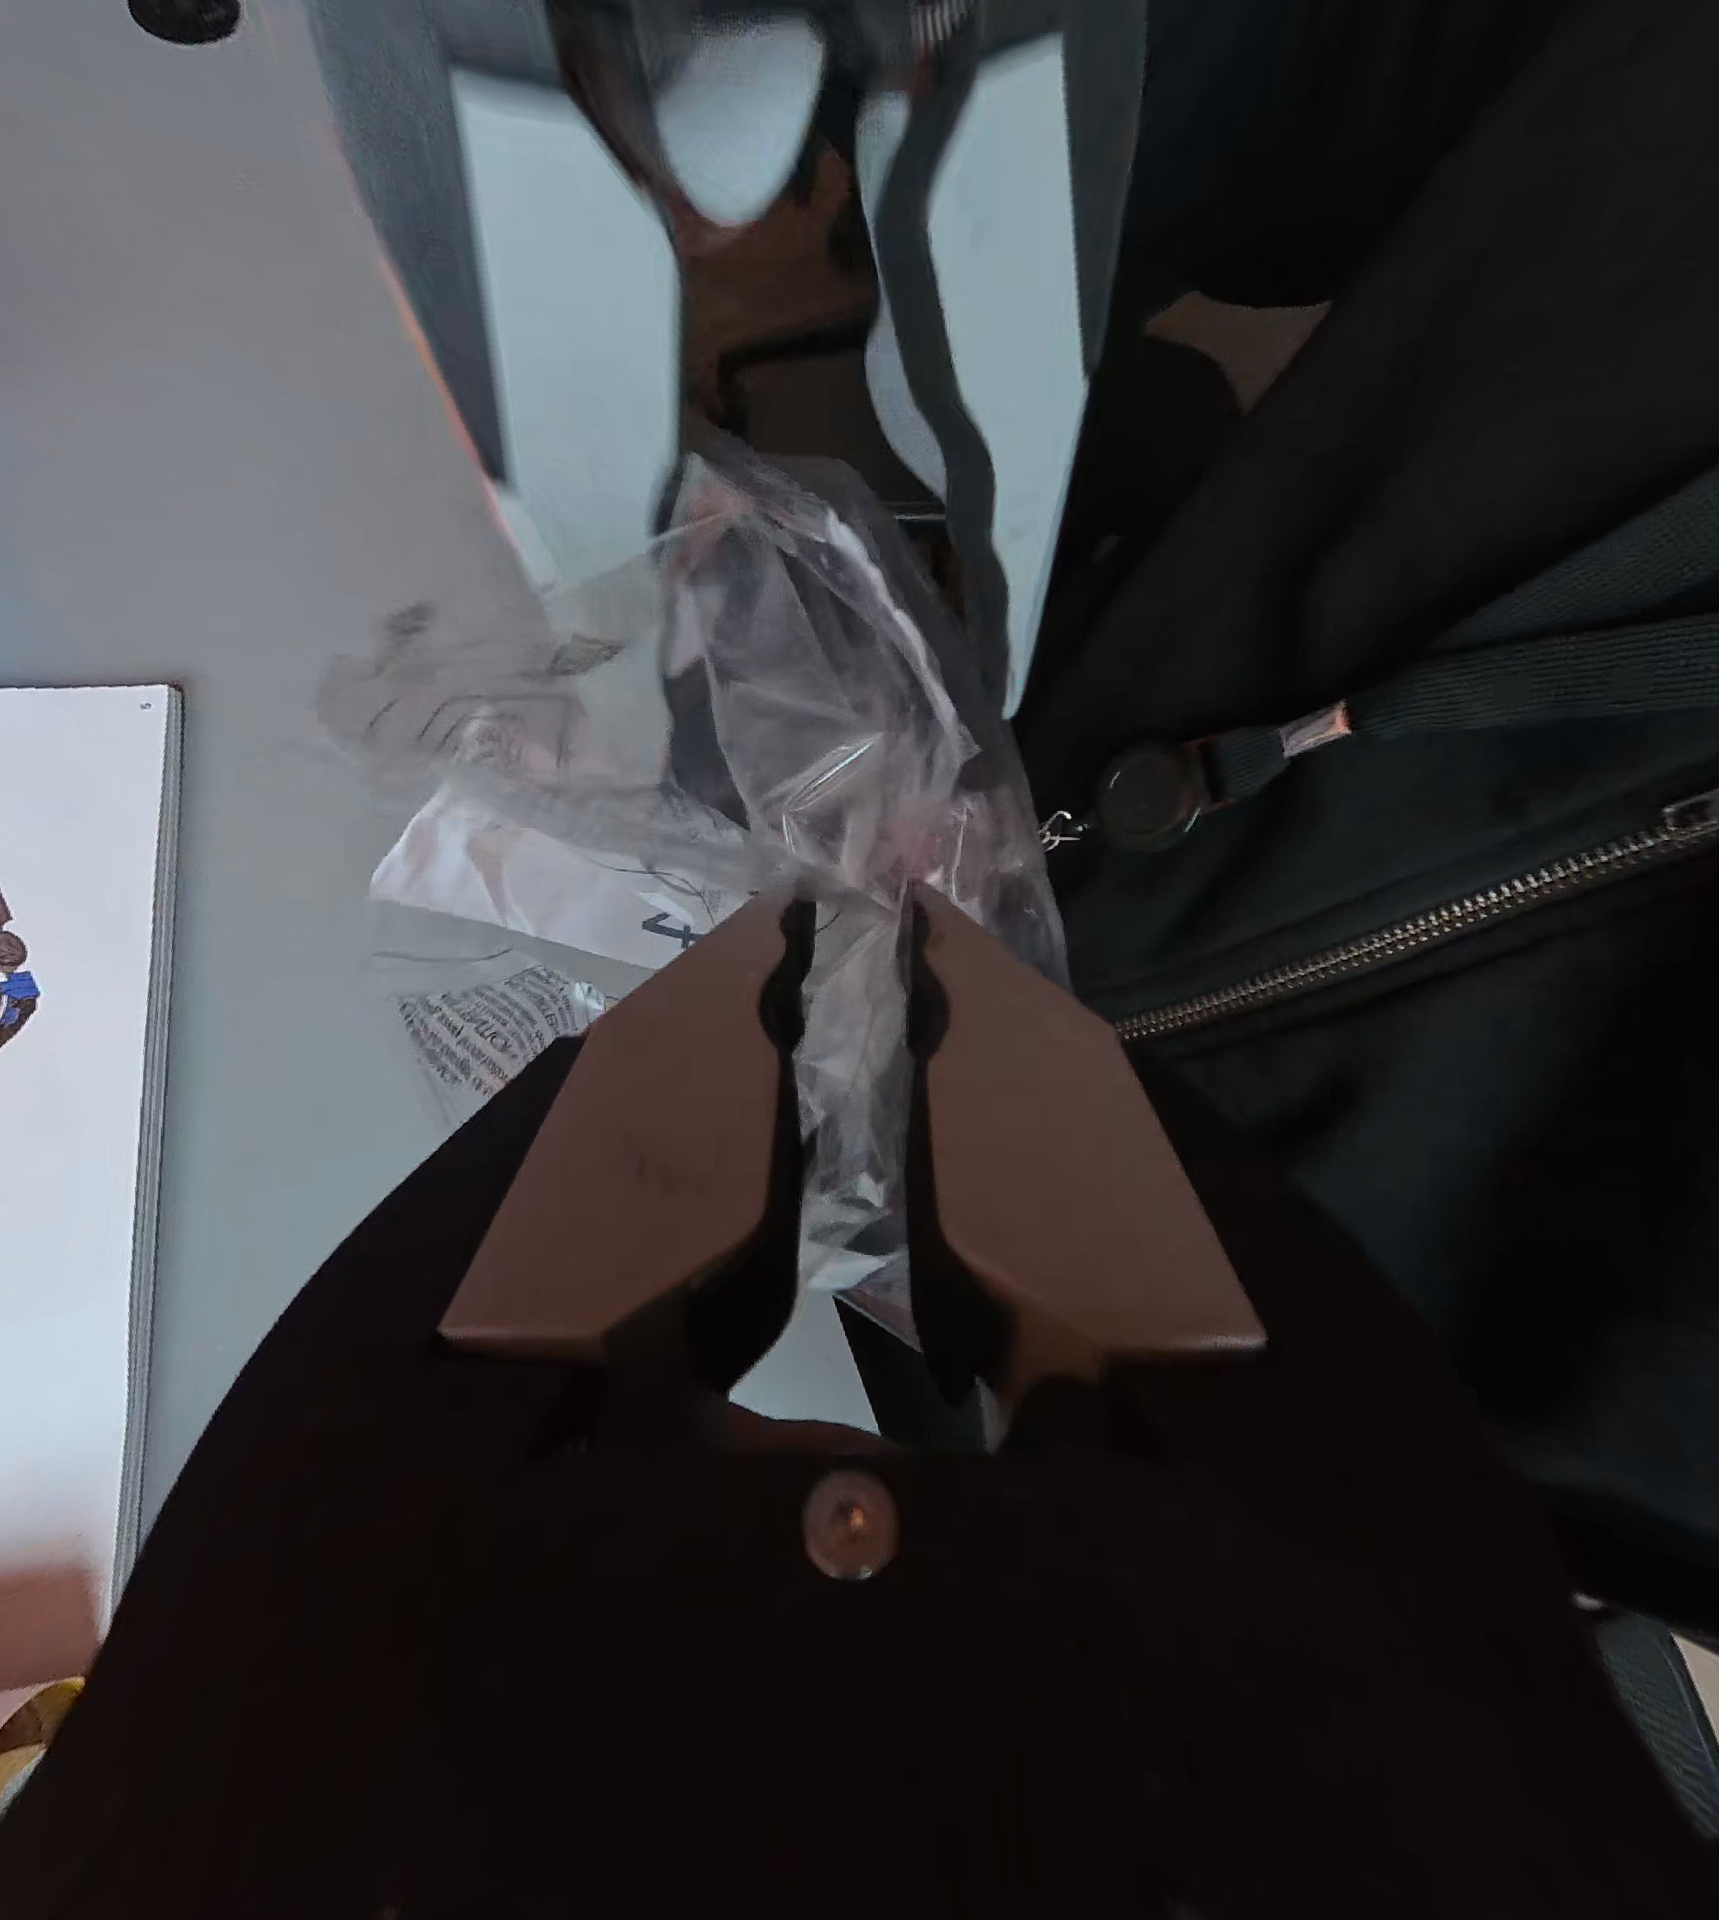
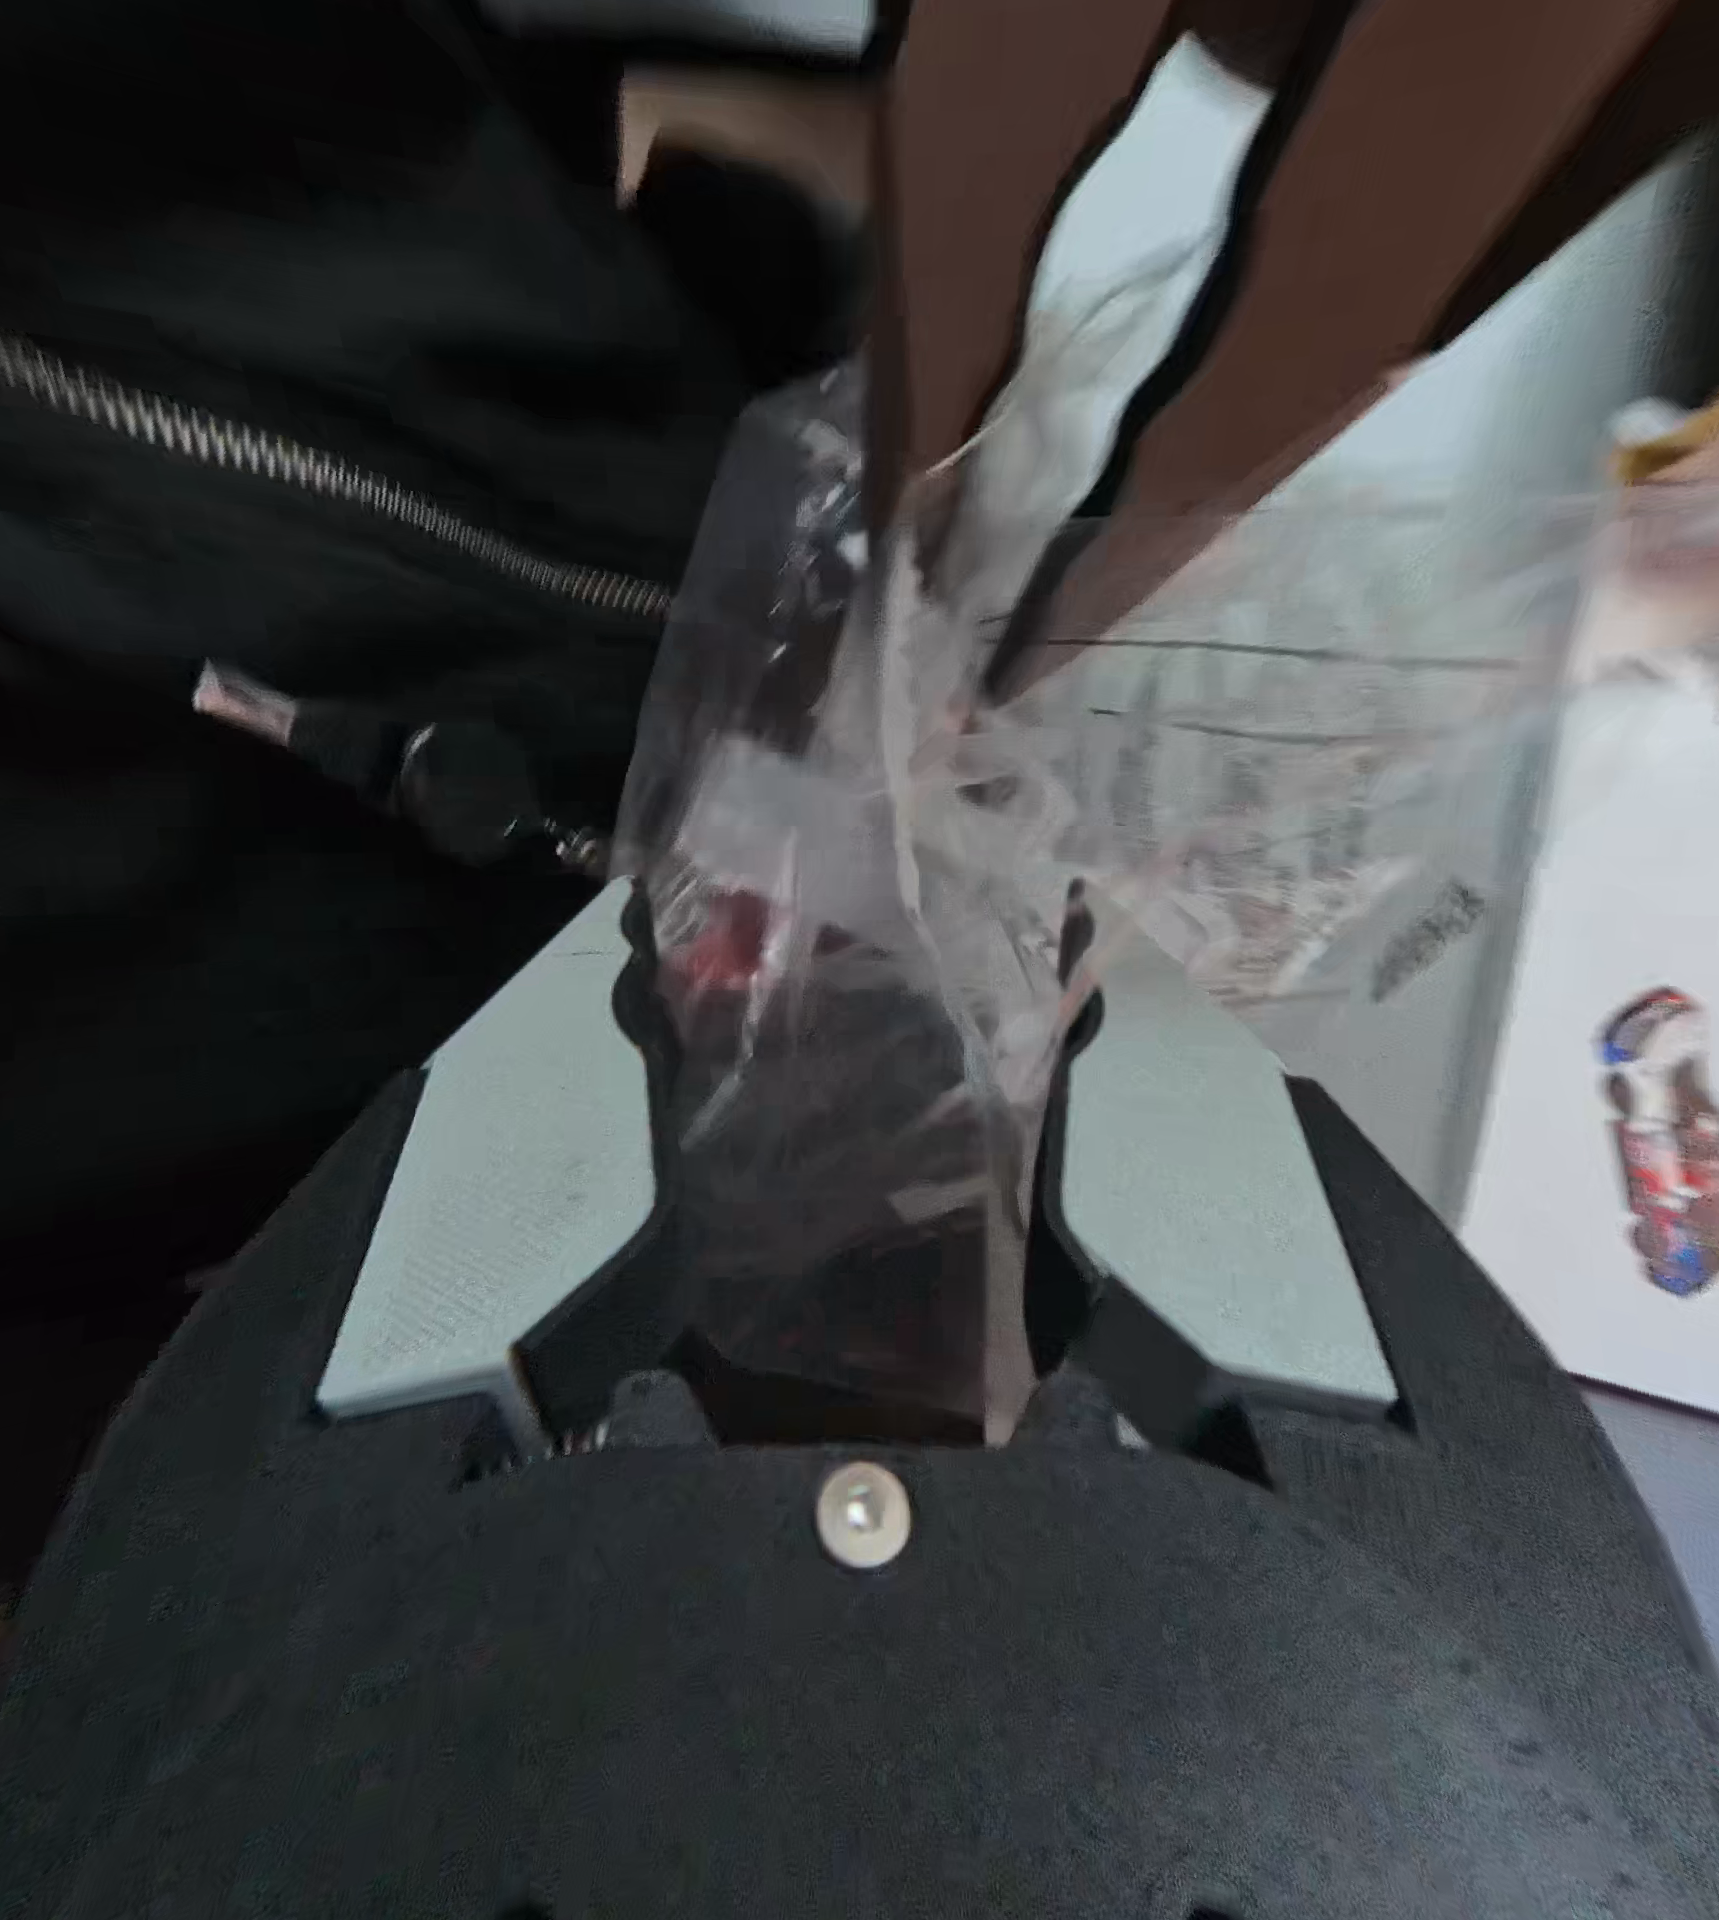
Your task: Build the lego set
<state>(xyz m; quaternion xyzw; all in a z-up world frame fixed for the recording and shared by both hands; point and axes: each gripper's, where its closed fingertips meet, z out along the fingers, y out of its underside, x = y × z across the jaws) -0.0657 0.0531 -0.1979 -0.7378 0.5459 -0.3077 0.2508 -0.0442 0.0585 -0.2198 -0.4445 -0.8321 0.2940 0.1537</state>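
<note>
Left wrist view: the left gripper (image 1: 855, 914) is pinched down on a clear plastic bag (image 1: 813, 727) of lego parts, held up beside the person's dark jacket (image 1: 1457, 935), probably so the bag can be pulled open. The instruction booklet (image 1: 24, 1039) lies on the table left of the bag.

Right wrist view: pretty blurry, but the right gripper (image 2: 855, 914) has the same bag (image 2: 834, 1039) bunched between its fingers, apparently clamped on it. The left gripper's brown fingers (image 2: 1250, 364) come in from above the bag, crowding it. Jacket zipper (image 2: 315, 457) sits just left of the bag.

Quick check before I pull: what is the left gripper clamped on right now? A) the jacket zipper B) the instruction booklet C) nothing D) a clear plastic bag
D: in the left wrist view the left gripper has its fingers pinched on the crumpled clear plastic bag, while the instruction booklet lies apart on the table.
</note>
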